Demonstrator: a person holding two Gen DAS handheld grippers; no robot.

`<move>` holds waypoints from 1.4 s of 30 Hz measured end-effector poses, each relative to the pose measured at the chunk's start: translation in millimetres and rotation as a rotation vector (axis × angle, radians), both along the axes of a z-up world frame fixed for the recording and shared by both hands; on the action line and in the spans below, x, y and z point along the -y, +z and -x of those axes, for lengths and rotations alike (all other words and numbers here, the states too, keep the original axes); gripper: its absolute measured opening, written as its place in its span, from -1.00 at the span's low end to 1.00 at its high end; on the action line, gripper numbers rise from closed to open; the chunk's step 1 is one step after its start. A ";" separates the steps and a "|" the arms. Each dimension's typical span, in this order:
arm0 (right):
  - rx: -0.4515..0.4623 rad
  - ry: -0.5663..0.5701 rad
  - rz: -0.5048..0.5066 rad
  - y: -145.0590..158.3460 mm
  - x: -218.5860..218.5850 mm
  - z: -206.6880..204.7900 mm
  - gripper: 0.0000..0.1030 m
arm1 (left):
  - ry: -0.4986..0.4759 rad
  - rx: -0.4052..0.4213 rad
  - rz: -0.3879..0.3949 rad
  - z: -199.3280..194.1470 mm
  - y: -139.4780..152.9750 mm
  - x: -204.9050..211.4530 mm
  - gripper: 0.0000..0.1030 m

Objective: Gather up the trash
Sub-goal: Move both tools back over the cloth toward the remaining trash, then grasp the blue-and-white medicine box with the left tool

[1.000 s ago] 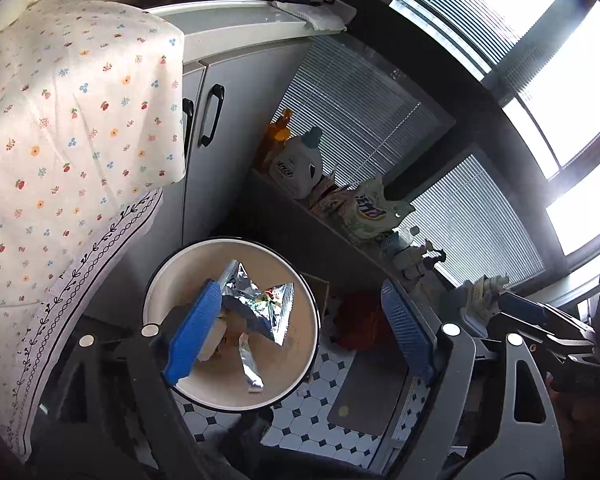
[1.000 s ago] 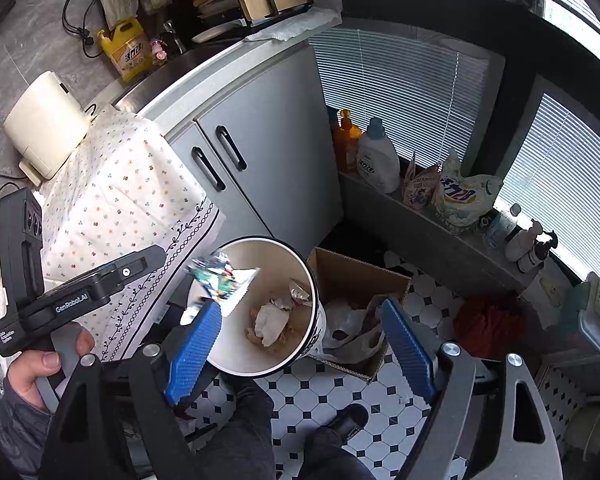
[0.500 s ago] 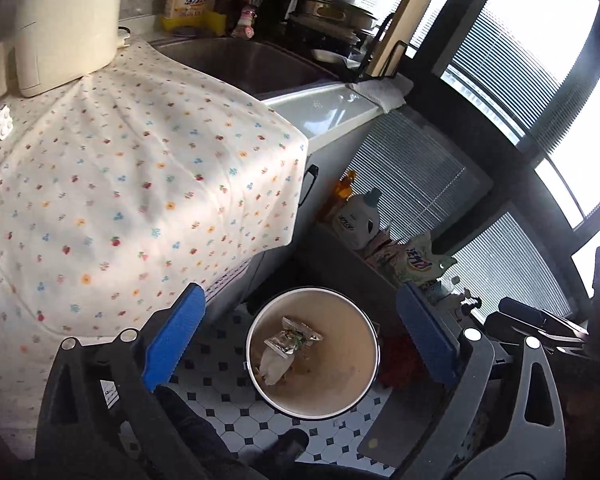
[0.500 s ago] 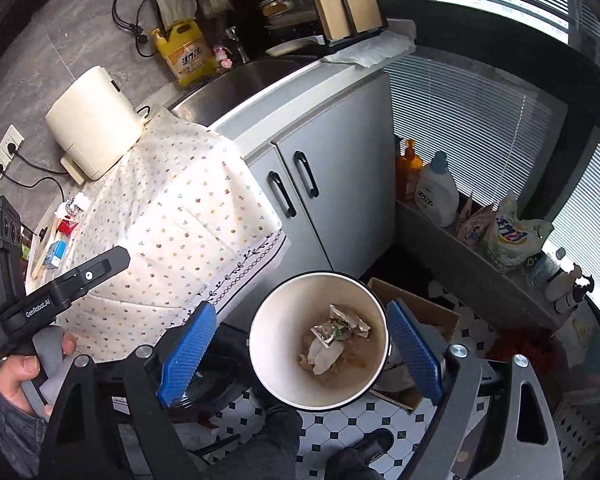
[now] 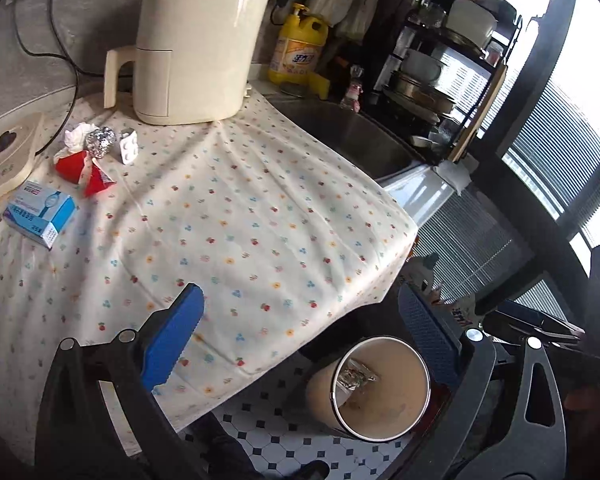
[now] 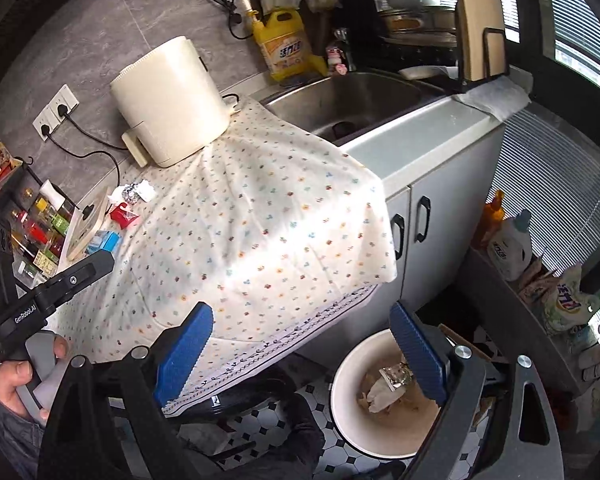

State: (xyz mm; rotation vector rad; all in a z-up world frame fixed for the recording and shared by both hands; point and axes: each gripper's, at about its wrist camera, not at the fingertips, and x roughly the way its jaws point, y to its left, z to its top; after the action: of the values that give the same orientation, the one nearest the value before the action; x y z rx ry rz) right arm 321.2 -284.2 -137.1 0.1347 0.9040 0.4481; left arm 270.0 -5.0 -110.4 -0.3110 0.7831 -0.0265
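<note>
1. Blue-padded and spread wide with nothing between its jaws, the left gripper is seen in the left wrist view above the near edge of a flowered tablecloth; its jaws have just been opening. A red wrapper, a foil ball, a crumpled tissue and a pill pack are left at the far left of the cloth, well apart from the gripper. A bin is stood on the floor just below the table edge, probably so scraps can be dropped straight in; a foil packet is already held in it.

2. Blue pads are again shown wide apart in the right wrist view, the right gripper being empty, its jaws having just been opening. The same litter is seen far up the cloth, beside a blue box. The bin sits just under the right-hand pad.
</note>
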 end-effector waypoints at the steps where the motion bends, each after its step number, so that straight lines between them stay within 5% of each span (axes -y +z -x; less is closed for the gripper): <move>1: 0.004 0.016 0.001 2.0 -10.9 -3.2 0.71 | 0.018 0.004 0.001 1.2 1.5 -10.8 0.88; 14: 0.023 0.218 0.018 10.3 -151.7 -34.9 0.73 | 0.256 0.026 0.022 22.1 -0.6 -144.2 0.88; 24: 0.033 0.307 0.037 4.3 -238.8 -58.1 0.73 | 0.350 0.007 0.090 16.1 -25.0 -223.8 0.88; 42: -0.002 0.190 0.076 -10.7 -263.7 -90.8 0.73 | 0.337 -0.114 0.136 -57.9 -70.3 -279.8 0.88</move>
State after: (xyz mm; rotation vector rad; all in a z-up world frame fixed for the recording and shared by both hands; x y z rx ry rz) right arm 412.0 -20.5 -147.7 -0.0206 0.9389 0.5896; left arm 327.9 274.7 -180.6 -0.5745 0.8348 0.2581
